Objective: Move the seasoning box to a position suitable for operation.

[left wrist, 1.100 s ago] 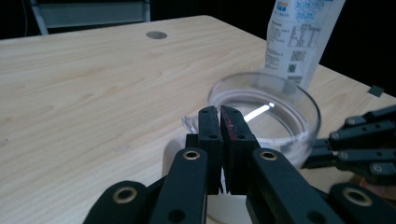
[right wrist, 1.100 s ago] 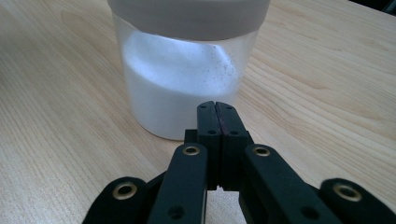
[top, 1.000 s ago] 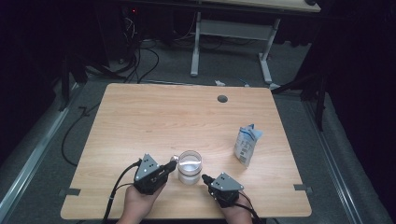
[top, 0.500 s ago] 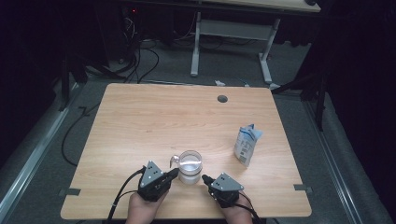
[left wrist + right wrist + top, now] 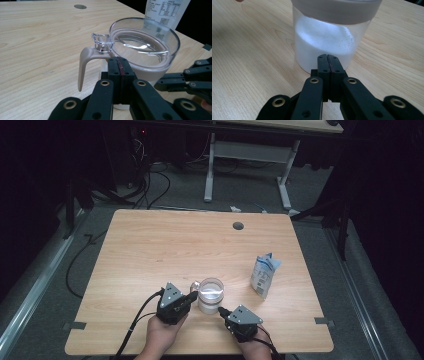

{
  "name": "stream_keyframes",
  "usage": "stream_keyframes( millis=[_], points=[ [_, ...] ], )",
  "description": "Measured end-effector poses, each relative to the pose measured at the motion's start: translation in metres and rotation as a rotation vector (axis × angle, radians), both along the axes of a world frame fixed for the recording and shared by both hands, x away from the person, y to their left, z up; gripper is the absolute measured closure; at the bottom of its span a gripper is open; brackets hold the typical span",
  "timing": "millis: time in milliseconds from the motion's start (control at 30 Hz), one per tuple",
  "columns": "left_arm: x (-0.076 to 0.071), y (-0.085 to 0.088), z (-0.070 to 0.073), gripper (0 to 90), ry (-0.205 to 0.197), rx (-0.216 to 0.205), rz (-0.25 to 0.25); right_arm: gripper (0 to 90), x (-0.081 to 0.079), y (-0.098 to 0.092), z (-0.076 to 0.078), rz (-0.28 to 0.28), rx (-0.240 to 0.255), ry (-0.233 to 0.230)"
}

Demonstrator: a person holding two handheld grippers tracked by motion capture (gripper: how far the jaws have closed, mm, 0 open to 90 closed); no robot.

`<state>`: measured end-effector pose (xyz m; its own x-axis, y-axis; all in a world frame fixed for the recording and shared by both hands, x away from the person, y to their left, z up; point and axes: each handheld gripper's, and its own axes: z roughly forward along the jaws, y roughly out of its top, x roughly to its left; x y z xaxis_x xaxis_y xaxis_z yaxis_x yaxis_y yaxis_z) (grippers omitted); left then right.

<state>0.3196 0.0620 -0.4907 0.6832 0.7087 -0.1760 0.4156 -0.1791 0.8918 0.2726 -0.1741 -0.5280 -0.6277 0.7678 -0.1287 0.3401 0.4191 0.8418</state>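
We judge the lidded jar [image 5: 210, 295] of white powder, at the bench's [image 5: 150, 250] near edge between left gripper [image 5: 191, 296] and right gripper [image 5: 222, 310], both pinched closed w/ nothing held, as rigid, smooth, prob. slippery, so grab the beige handle [image 5: 85, 62].

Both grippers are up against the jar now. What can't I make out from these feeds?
- Jar base, left gripper view: hidden behind the shut jaws.
- Jar lid, right gripper view: cut off by the top edge.
- Pouch print: too small in the high view, cropped in the left gripper view.
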Motion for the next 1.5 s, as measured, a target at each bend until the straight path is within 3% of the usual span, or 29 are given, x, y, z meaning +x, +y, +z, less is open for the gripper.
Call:
stream_keyframes(
  millis=[267,467,633,800,967,1033,1100,1200,1333,1500],
  points=[
    [0.010,-0.005,0.000,90.0,-0.008,-0.001,0.000,89.4,0.004,-0.003,0.000,-0.015,0.012,0.004],
    [0.004,0.005,0.000,89.9,-0.020,0.018,0.006,89.3,0.003,-0.005,0.000,-0.018,0.011,0.003],
    [-0.002,0.025,-0.004,89.9,-0.014,0.027,0.024,89.4,0.001,-0.008,0.001,-0.023,0.018,0.002],
    [-0.007,0.056,-0.006,89.4,-0.024,0.037,0.064,89.4,0.003,-0.012,0.004,-0.036,0.035,-0.007],
    [-0.009,0.086,-0.007,84.1,-0.045,0.090,0.088,89.4,0.011,-0.017,0.012,-0.061,0.021,-0.020],
    [-0.012,0.097,-0.010,77.2,-0.051,0.100,0.103,89.4,0.016,-0.019,0.017,-0.076,0.017,-0.031],
    [-0.015,0.103,-0.014,69.2,-0.045,0.092,0.119,89.5,0.021,-0.019,0.020,-0.086,0.036,-0.030],
    [-0.020,0.110,-0.017,59.8,-0.047,0.065,0.132,89.7,0.030,-0.014,0.025,-0.113,0.016,-0.045],
    [-0.024,0.117,-0.015,57.0,-0.058,0.048,0.140,89.9,0.038,-0.013,0.025,-0.127,0.017,-0.036],
    [-0.022,0.124,-0.020,57.0,-0.039,0.043,0.148,89.9,0.032,-0.007,0.025,-0.118,0.018,-0.032]
  ],
)
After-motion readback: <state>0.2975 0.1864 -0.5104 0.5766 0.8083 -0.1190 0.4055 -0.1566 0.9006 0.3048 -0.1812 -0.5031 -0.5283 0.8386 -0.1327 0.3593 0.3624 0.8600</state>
